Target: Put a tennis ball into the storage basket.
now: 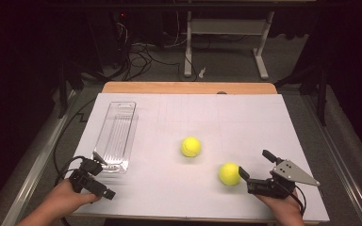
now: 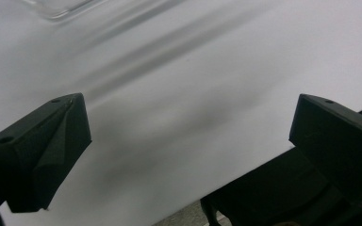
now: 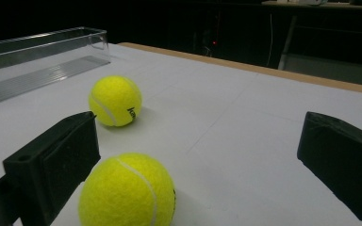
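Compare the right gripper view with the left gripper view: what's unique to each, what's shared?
Right gripper view: two tennis balls, the near ball beside its open fingers, the far ball beyond, plus the table's wooden far edge.
Left gripper view: its own open fingers over bare sheet.
Both: the white sheet and the clear tray, only its corner on the left.

Overhead light floods my white table [image 1: 245,122] evenly while the room behind it falls to near black. My left claw [image 2: 188,155] looks onto smeared streaks of motion blur and a soft grey shadow between its jaws. The near ball [image 3: 127,193] by my right claw [image 3: 198,160] is crisp; its shadow is faint.
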A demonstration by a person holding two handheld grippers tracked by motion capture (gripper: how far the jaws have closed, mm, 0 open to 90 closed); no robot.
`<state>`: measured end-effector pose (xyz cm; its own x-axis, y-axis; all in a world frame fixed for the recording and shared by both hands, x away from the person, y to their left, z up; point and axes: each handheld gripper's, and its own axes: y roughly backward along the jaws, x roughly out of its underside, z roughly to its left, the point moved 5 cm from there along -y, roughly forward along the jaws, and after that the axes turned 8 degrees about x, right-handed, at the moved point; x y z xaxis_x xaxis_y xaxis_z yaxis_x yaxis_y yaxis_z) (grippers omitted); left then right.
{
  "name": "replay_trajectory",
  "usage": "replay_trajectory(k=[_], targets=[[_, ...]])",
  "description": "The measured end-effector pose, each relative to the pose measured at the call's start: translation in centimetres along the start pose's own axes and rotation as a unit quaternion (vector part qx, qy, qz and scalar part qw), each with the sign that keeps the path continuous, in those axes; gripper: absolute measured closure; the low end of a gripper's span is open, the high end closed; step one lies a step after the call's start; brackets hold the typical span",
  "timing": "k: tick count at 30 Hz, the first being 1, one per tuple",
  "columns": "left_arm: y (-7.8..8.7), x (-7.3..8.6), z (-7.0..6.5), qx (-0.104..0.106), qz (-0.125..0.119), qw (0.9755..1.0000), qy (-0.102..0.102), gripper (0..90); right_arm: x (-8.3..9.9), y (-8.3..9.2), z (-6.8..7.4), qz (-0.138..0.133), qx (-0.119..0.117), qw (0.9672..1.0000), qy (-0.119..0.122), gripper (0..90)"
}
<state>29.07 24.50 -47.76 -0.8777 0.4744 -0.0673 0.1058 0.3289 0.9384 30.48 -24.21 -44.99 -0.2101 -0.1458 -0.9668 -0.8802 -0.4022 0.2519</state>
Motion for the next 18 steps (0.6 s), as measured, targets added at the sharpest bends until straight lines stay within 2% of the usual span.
replay_trajectory(k=[9,12,18], targets=[[-0.4,-0.9,-2.3,0.003,0.002,0.9995,-0.03,0.7,0.0,-0.2,-0.1,0.001,0.001,1.0,-0.004,0.4],[-0.5,-1.3,-2.9,0.007,-0.003,0.9994,-0.033,0.7,0.0,-0.4,0.0,0.005,0.002,1.0,-0.005,0.4],[-0.6,-2.1,-3.9,0.01,0.003,0.999,-0.044,0.7,-0.2,-0.8,0.2,0.018,0.0,0.9998,-0.001,0.4]])
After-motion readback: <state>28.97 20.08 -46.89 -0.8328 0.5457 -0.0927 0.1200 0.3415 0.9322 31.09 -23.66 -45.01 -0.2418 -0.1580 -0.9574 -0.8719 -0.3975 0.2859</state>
